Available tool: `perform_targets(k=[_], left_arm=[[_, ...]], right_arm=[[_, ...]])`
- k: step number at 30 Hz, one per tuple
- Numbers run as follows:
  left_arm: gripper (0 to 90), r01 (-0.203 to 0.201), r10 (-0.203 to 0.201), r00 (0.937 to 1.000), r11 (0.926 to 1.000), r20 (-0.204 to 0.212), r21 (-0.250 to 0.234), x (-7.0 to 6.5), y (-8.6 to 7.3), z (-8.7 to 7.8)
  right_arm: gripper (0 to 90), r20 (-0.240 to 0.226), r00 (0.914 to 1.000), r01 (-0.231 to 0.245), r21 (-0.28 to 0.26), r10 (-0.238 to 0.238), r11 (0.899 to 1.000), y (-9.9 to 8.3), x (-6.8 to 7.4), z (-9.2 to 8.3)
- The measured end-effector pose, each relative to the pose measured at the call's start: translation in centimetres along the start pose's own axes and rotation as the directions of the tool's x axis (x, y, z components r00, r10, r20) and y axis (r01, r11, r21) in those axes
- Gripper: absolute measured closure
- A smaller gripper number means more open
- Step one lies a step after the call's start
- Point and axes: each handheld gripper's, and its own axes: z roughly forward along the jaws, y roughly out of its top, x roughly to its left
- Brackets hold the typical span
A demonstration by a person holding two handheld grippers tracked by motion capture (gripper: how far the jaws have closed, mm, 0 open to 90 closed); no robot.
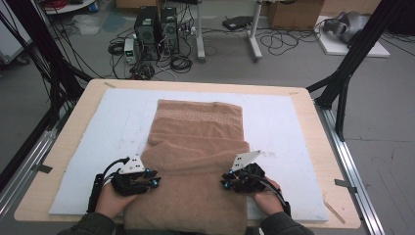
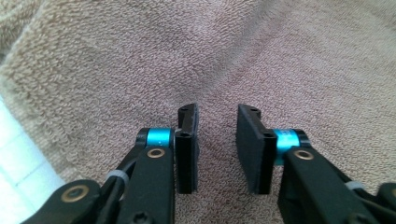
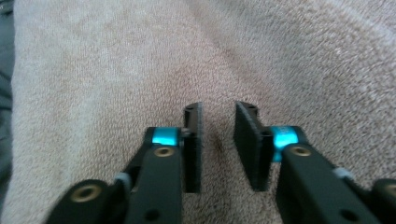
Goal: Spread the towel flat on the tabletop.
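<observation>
Black jaws of the left gripper (image 2: 217,149) stand a little apart with nothing pinched between them, only brown towel (image 2: 261,60) pile below; whether the tips brush the cloth is hard to say from so close. Its twin, the right gripper (image 3: 218,147), is the same: a narrow gap, no fold caught, towel underneath. From the high view both grippers sit on the near part of the towel, the left gripper (image 1: 147,178) at its left edge and the right gripper (image 1: 229,180) at its right edge, each held in a hand coming in from the bottom; the towel (image 1: 198,142) lies lengthwise down the middle of a white mat (image 1: 293,127) on the wooden table (image 1: 73,132), its near end hanging over the table's front edge.

As I judge it, one fold is already made: an upper layer lies over the near half, its slanting edge running across the middle, with the far end bare beyond it. Left to do, probably: a fresh grip on the edges and another fold, then squaring up.
</observation>
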Motion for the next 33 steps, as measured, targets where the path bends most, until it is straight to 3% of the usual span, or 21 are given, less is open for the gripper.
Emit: perform_targets(k=[3, 6, 15, 27, 33], left_arm=[[79.7, -0.006, 0.006, 1.0, 1.0, 0.001, 0.002, -0.3, -0.1, -0.1], [84.6, -0.007, 0.007, 0.9999, 0.9999, 0.011, 0.008, -0.5, -0.2, -0.3], [85.4, -0.001, 0.002, 0.9995, 0.9999, 0.03, -0.011, -1.3, -0.8, -1.3], [85.5, -0.031, 0.032, 0.9985, 0.9993, 0.044, -0.021, -4.2, -2.5, -3.7], [84.3, -0.038, 0.04, 0.9965, 0.9988, 0.074, -0.032, -5.6, -3.3, -5.2]], right_arm=[[83.6, -0.02, 0.9998, -0.004, -0.004, 0.004, 1.0, 0.0, -0.2, 0.0], [85.2, -0.018, 0.9998, 0.007, 0.002, -0.007, 1.0, 0.1, 0.0, -0.1], [85.6, -0.037, 0.9992, 0.016, -0.019, -0.017, 1.0, 0.0, 1.2, -0.9], [85.6, -0.06, 0.997, 0.046, -0.035, -0.048, 0.998, -0.7, 4.3, -1.8], [85.1, -0.096, 0.9933, 0.061, -0.046, -0.065, 0.997, -1.2, 6.2, -2.4]])
